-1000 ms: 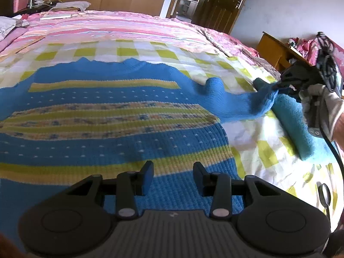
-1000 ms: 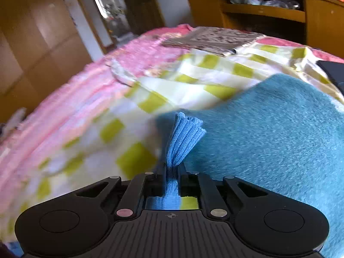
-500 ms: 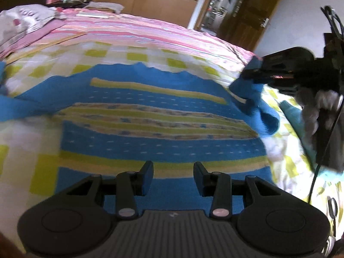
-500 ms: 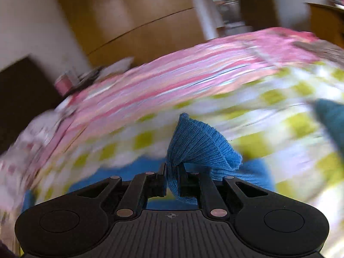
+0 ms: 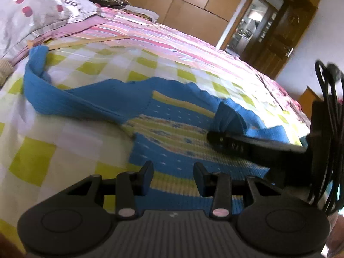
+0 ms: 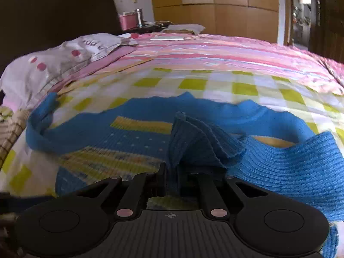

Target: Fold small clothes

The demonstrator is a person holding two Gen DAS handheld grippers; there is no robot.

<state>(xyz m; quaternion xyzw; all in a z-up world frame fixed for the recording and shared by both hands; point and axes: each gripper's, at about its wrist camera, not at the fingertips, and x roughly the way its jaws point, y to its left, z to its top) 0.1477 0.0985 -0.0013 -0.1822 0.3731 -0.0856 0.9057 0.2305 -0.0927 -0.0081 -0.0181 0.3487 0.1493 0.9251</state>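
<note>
A small blue knit sweater (image 5: 172,126) with yellow stripes lies flat on the checked bedspread; it also shows in the right wrist view (image 6: 129,137). My right gripper (image 6: 172,176) is shut on the cuff of the right sleeve (image 6: 193,142), which is drawn across the sweater's chest. In the left wrist view the right gripper (image 5: 217,137) lies low over the sweater with the sleeve cuff (image 5: 230,118) in it. My left gripper (image 5: 173,177) is open and empty above the sweater's hem. The left sleeve (image 5: 40,90) stretches out to the left.
The yellow-and-white checked bedspread (image 5: 53,150) covers a bed with a pink striped quilt (image 6: 215,51) behind. A grey pillow (image 5: 38,17) lies at the far left. Wooden wardrobes (image 6: 215,0) and a doorway stand beyond the bed.
My right gripper has carried the sleeve cuff from the bed's right side leftward over the sweater's chest and lowered it. My left gripper's view has swung left, still open.
</note>
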